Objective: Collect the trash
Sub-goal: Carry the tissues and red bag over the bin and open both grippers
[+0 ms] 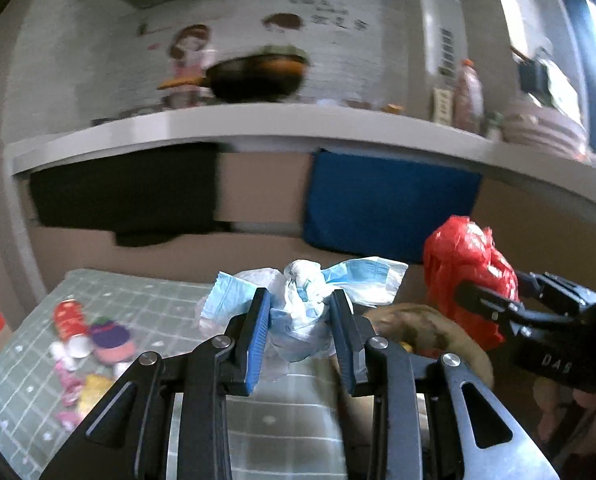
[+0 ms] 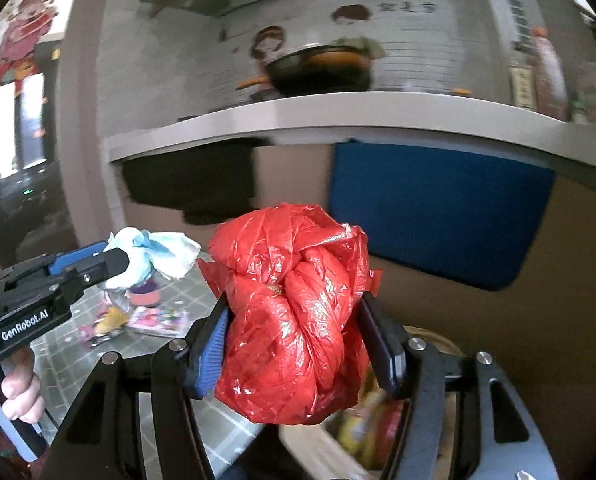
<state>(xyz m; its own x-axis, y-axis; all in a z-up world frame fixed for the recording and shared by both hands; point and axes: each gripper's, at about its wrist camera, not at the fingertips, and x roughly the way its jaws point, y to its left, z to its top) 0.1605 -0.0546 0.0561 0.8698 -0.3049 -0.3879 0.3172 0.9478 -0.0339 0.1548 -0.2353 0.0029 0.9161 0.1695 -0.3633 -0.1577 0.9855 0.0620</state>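
My left gripper is shut on a crumpled white and blue plastic bag, held up above the green checked table. In the right wrist view the same white and blue bag shows at the left, in the left gripper. My right gripper is shut on a knotted red plastic bag, which fills the space between its fingers. The red bag also appears at the right of the left wrist view, held by the right gripper.
Small wrappers and a red cup lie on the table's left part. A round bin with trash inside sits below the grippers. Behind runs a white counter with a dark pan, bottles, and a blue cloth hanging down.
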